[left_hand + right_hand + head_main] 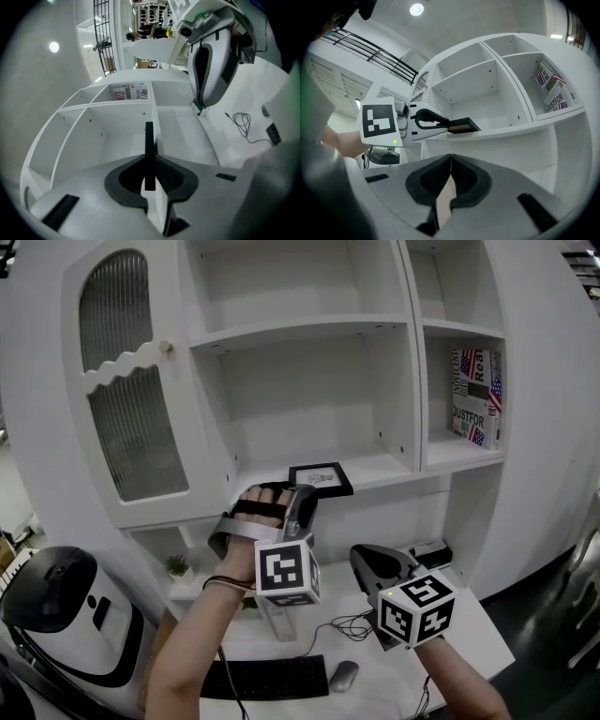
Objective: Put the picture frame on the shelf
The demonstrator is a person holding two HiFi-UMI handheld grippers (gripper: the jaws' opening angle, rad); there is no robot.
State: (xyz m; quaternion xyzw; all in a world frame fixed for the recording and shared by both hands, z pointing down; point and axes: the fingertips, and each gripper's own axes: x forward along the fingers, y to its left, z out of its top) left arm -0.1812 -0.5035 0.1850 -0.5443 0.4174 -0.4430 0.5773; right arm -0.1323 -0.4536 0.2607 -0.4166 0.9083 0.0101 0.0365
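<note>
black picture frame (321, 478) clamped in left hand-held gripper (149, 159)

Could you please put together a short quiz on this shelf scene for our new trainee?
1. True or false: the right gripper holds the picture frame.
2. Where do the flag-printed books stand? A: in the right-hand compartment of the shelf. B: behind the ribbed glass door. C: on the desk beside the keyboard.
3. Fill in: the right gripper's jaws are ____, with nothing between them.
Key: 1 false; the left gripper grips the frame by its edge. 2 A. 3 together.
</note>
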